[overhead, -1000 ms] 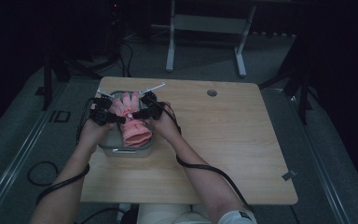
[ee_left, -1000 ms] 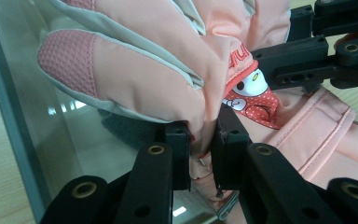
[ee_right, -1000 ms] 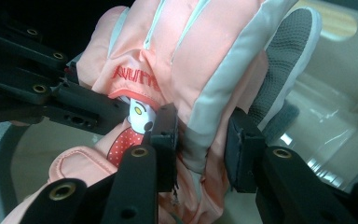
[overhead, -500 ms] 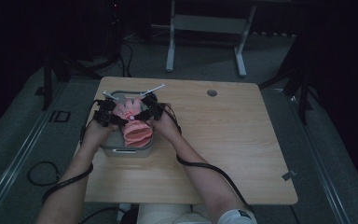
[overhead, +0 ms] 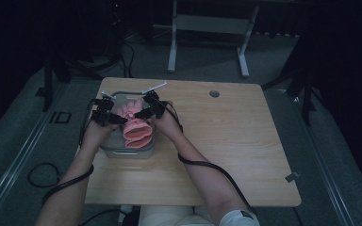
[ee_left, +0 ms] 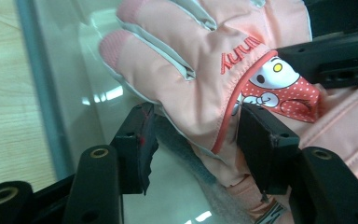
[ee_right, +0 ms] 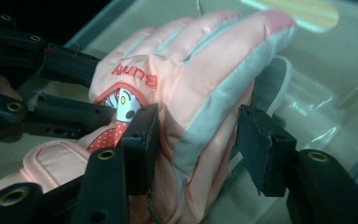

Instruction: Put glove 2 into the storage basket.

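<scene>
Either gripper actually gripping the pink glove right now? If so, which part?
Neither is clamped. The jaws of the left gripper and the right gripper have just been opening; each straddles one side edge of the pink glove, which lies in the clear bin.

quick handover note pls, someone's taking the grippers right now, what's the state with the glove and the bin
Left gripper: jaws just opening, glove edge between them, one pad off it.
Right gripper: jaws just opening, straddling the glove's other side, far pad clear.
Pink glove: lying in the clear bin at the table's left, cuff toward the person.
Done: glove is in the bin.
Left: probably just back both grippers out.
</scene>
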The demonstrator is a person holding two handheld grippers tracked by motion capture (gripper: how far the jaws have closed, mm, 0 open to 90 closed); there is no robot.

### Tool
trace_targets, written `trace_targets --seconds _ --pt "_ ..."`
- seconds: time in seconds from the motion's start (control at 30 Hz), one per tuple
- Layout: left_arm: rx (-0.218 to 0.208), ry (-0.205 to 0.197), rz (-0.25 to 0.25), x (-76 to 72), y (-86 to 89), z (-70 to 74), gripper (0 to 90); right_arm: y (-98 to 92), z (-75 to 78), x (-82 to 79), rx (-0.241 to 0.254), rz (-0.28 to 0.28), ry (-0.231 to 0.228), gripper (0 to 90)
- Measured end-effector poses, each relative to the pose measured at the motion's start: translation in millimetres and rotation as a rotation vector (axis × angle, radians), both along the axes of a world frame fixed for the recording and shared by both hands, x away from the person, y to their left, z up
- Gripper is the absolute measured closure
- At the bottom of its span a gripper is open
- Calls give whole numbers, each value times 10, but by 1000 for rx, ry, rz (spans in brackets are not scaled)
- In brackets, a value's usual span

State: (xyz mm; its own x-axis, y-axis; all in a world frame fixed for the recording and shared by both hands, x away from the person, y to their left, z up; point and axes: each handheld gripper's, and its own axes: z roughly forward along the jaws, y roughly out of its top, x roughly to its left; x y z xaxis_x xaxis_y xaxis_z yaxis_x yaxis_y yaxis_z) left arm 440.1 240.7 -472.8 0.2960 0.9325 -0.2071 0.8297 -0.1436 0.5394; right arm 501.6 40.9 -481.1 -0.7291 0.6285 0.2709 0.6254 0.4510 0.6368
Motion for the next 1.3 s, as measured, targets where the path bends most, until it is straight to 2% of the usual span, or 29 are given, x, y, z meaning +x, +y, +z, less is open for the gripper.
trace_targets --seconds 0.03,0.33,0.43,0.53,0.6,0.7,0.8,0.87,0.9,0.97,1.0,1.1,1.17,1.23,1.3 --pt "1 -16 8 -7 8 30 461 -3 22 -2 2 -1 -2 484" --pt "-7 -66 7 -42 -15 174 439 -74 149 -17 41 4 -16 431" --pt "-36 -84 -14 -63 -19 234 437 -114 192 -25 56 6 -24 413" --pt "-33 -98 -30 -97 -42 291 380 -168 247 -48 70 11 -33 387" --pt "-50 -105 -36 -125 -62 331 344 -211 288 -66 81 18 -40 366" --pt "-82 -116 -65 -167 -105 375 193 -281 353 -101 106 24 -52 304" --pt "-85 -151 -87 -235 -203 433 137 -367 400 -133 120 42 -71 253" --pt "-81 -171 -96 -272 -259 455 96 -429 416 -157 111 58 -87 209" --pt "-91 -180 -95 -285 -273 461 56 -480 421 -176 108 68 -101 192" --pt "-117 -198 -102 -314 -302 475 38 -534 420 -190 101 68 -112 194" --pt "-128 -219 -103 -334 -331 487 22 -571 418 -198 92 75 -118 184" --pt "-170 -233 -118 -360 -395 500 22 -690 405 -217 94 86 -124 171" --pt "-167 -242 -144 -376 -462 503 23 -780 400 -231 83 82 -131 165" --pt "-135 -256 -166 -412 -546 521 33 -867 405 -249 78 82 -139 153" --pt "-139 -264 -193 -443 -621 536 34 -945 417 -280 68 87 -151 147"
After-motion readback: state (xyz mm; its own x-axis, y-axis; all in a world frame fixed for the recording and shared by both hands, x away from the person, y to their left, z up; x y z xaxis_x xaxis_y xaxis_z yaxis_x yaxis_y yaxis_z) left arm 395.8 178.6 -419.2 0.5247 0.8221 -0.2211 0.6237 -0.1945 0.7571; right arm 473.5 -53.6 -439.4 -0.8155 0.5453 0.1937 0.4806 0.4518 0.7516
